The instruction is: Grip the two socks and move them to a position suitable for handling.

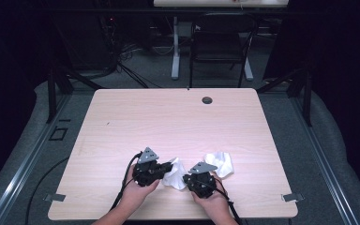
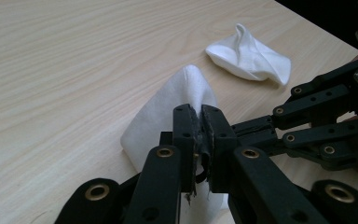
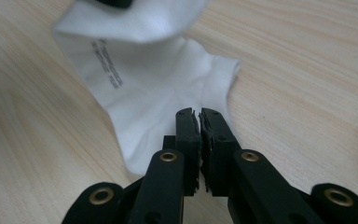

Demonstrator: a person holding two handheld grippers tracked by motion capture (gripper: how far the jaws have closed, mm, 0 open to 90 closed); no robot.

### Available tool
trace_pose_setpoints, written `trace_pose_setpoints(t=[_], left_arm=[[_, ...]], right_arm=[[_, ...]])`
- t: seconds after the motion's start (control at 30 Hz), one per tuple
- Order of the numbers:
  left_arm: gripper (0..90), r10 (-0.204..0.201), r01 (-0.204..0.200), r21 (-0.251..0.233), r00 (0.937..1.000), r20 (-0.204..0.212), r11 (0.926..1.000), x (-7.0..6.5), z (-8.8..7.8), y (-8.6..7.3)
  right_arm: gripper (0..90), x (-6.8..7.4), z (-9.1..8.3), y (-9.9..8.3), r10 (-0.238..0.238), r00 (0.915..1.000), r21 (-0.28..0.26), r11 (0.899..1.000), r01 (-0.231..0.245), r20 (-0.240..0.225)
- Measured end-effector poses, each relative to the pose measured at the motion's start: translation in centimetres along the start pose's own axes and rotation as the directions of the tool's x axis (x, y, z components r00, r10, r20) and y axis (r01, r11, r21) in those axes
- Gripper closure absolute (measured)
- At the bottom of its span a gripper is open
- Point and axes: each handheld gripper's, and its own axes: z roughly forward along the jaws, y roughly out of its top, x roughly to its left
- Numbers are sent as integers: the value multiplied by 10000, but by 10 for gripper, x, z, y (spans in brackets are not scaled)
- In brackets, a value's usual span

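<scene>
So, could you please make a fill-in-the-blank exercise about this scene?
1. There are ___ socks in view.
2. The left hand-held gripper pinches the held sock, which is ___.
3. The loose sock lies on a wooden ___.
Missing words: two, white, table.

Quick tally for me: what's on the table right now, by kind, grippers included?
White socks: 2, one between the grippers, pinched by both, and one loose further right.
Grippers: 2, left gripper and right gripper, both shut on the near sock.
Total: 4
</scene>
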Motion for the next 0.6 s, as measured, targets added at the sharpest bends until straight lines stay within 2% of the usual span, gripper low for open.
trace_pose_setpoints(t=[0.03,0.37,0.6], left_arm=[[845,-20,20,17,9999,-107,10000,3,-4,-1],[809,-296,304,123,9978,-587,9995,24,-22,-17],[787,-854,879,349,9941,-671,9955,40,-35,-29]], right_arm=[[869,-2,1,-1,121,9999,44,9999,-121,-73],[888,-3,1,-2,210,9997,25,9998,-209,-139],[899,-3,0,-2,197,9995,55,9998,-196,-232]])
